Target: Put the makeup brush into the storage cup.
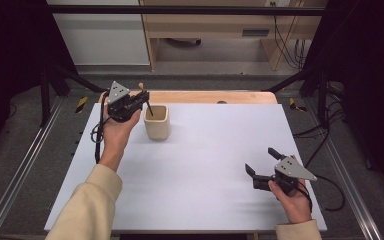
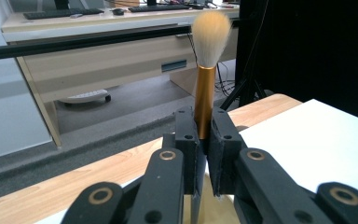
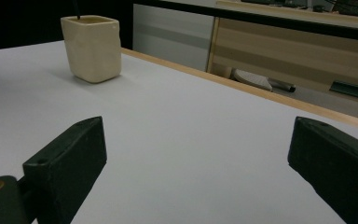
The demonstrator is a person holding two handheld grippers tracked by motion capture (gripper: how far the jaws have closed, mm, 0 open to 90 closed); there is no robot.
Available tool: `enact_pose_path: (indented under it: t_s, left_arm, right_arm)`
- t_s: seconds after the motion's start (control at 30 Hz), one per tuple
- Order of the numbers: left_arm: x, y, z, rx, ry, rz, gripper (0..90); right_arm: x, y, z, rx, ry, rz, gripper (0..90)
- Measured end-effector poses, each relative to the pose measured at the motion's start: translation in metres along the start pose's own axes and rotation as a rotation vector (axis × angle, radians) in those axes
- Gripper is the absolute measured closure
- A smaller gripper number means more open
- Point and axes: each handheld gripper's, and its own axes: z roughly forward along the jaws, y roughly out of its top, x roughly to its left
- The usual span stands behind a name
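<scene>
A cream cup (image 3: 92, 47) stands far off on the white table (image 3: 177, 140), beyond the right gripper's (image 3: 198, 161) wide-apart fingers (image 3: 67, 163).

Cup (image 1: 157, 122) on the table (image 1: 205, 165) at far left, brush (image 1: 147, 104) above it, handle end inside.

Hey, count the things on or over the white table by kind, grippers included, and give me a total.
Brushes: 1, the brush held in the left gripper
Cups: 1, the cream cup
Grippers: 2, left and the right gripper
Total: 4
</scene>
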Motion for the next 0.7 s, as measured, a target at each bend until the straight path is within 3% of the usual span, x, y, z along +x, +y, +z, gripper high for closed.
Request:
enact_pose_path:
  t_s: [0.7]
  left_arm:
    - [0.001,-0.013,0.006,0.023,0.002,-0.003,83.3]
  right_arm:
    - [0.000,0.000,0.000,-0.003,-0.001,0.004,4.8]
